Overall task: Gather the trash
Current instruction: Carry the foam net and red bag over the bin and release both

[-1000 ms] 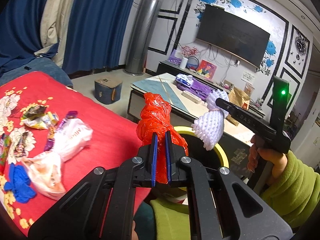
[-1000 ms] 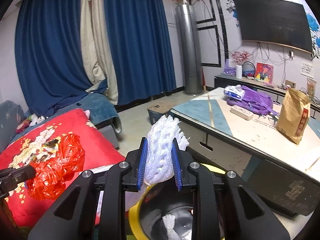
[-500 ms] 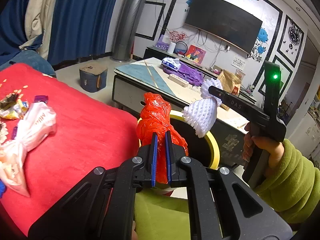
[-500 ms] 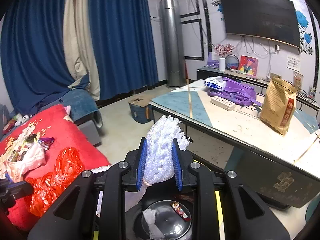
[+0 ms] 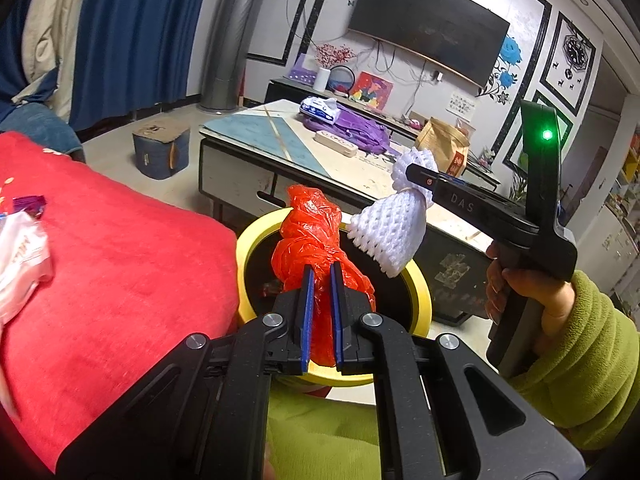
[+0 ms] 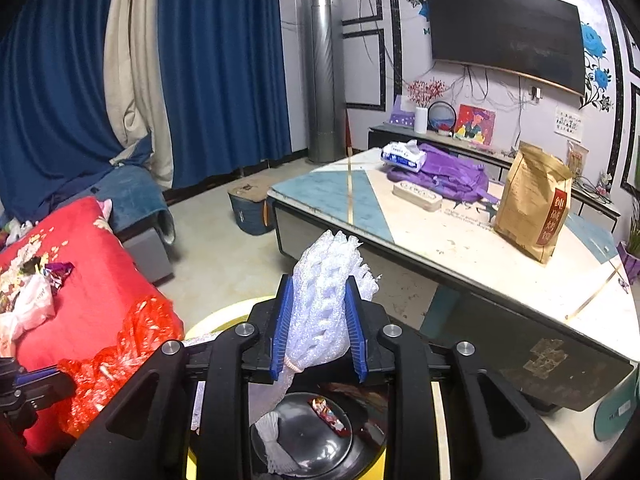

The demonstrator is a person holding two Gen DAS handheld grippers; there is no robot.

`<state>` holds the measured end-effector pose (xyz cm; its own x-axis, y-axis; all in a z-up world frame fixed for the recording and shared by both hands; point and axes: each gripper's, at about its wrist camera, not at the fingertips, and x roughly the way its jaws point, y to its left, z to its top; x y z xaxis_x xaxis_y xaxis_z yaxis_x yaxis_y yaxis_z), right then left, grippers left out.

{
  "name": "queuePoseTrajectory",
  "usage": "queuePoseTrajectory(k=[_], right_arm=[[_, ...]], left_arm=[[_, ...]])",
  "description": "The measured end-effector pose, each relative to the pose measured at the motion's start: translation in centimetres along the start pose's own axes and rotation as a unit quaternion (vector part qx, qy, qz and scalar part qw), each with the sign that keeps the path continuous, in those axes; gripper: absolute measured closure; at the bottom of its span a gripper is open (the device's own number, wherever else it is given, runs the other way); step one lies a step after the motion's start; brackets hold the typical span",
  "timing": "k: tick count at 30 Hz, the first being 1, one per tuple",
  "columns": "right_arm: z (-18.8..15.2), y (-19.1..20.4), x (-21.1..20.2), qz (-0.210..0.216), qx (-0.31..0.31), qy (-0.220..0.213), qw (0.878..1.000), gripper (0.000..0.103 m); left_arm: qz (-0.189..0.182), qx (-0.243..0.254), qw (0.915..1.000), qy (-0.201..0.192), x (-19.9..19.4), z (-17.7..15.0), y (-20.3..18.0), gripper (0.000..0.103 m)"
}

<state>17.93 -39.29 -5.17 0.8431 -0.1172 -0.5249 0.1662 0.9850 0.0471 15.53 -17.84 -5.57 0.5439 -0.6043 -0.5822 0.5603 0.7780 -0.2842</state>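
The left gripper (image 5: 320, 276) sits at the bottom centre of its view, its blue-padded fingers pinching a crinkled, glossy red plastic bag (image 5: 310, 240) that bunches up above the yellow-rimmed trash bin (image 5: 424, 300). The right gripper (image 6: 318, 312) is clamped the same way on a white foam fruit net (image 6: 324, 304), a soft lattice sleeve that fans out above the pads and trails down below them. In the left wrist view this net hangs over the right side of the bin's rim. The bin is round, with a black inside; at the bottom of the right wrist view it holds another white net piece (image 6: 272, 440) and a small red wrapper (image 6: 326, 416). To the left spreads a red, fuzzy blanket (image 5: 120, 264) bearing a white plastic bag (image 6: 24, 312) and a purple wrapper (image 6: 60, 270). Behind the bin stands a low table (image 6: 440, 248) with a smooth blue-and-cream top, carrying a brown paper bag (image 6: 532, 212) and a purple backpack (image 6: 452, 176). A dark television (image 6: 504, 36) hangs on the wall at the upper right, and blue curtains (image 6: 216, 60) fill the upper left.
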Motion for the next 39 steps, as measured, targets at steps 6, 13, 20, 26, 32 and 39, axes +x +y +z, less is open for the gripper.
queuePoseTrajectory(k=[6, 13, 20, 26, 32, 39], right_arm=[[-0.6, -0.1, 1.1, 0.001, 0.001, 0.027, 1.000, 0.076], [-1.0, 0.0, 1.7, 0.005, 0.008, 0.043, 0.999, 0.072], [-0.9, -0.8, 2.1, 0.009, 0.023, 0.052, 0.998, 0.062], [-0.8, -1.5, 2.0, 0.015, 0.040, 0.053, 0.998, 0.054], [-0.6, -1.5, 1.7, 0.021, 0.043, 0.048, 0.998, 0.044], [-0.5, -0.9, 1.1, 0.029, 0.037, 0.041, 0.998, 0.037]], left_arm=[[-0.004, -0.003, 0.9999, 0.013, 1.2, 0.1, 0.5, 0.099], [-0.004, -0.001, 0.9997, 0.022, 2.1, 0.2, 0.2, 0.099], [-0.011, -0.001, 0.9997, 0.020, 2.2, 0.4, 0.1, 0.083], [-0.012, -0.007, 0.9997, 0.019, 2.0, 0.3, 0.3, 0.067], [0.003, -0.013, 0.9999, 0.007, 1.1, 0.3, 0.6, 0.050], [0.032, -0.026, 0.9991, -0.011, -0.3, 0.4, 1.5, 0.015]])
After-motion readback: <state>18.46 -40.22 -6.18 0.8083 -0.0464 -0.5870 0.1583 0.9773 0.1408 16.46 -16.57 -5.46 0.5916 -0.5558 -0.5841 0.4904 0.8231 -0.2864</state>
